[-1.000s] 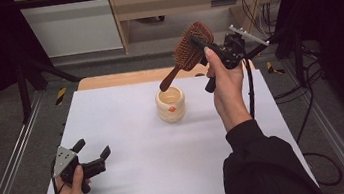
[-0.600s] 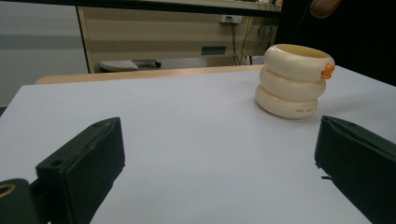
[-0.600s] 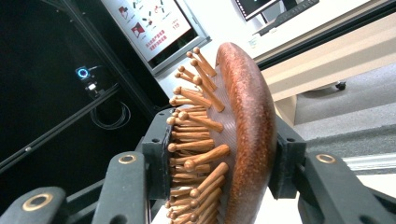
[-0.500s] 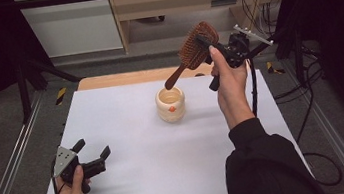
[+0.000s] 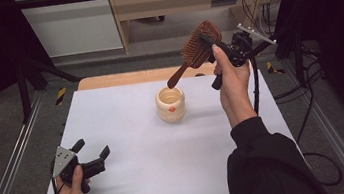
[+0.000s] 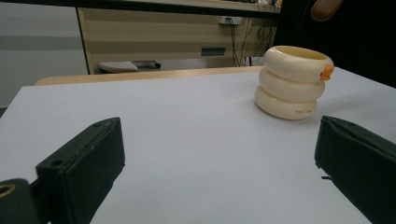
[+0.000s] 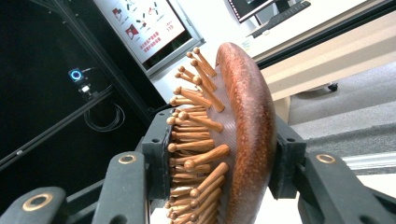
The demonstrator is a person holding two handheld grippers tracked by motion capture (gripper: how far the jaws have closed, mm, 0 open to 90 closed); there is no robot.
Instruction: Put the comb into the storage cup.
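So the wooden hairbrush (image 5: 197, 48) is up in the air over the far right part of the table, clamped by its head in the right gripper (image 5: 214, 45). It's tilted, with the handle pointing down and left, and the handle tip hangs just above and behind the cream cup (image 5: 170, 104). In the right gripper view you can see the brush (image 7: 224, 140) squeezed between the two jaws, one pad on the wooden pins side, the other on the smooth rounded back.

The cup itself looks like three stacked rings with a little orange bit on the rim, standing upright around the middle of the white table (image 5: 129, 133), a bit toward the far side. From the left gripper view the cup (image 6: 293, 82) sits off to the right, well ahead of the jaws.

The left gripper (image 5: 95, 160) is down at the near left corner, resting low on the table in the person's left hand (image 5: 71, 191), jaws spread wide with nothing between them.
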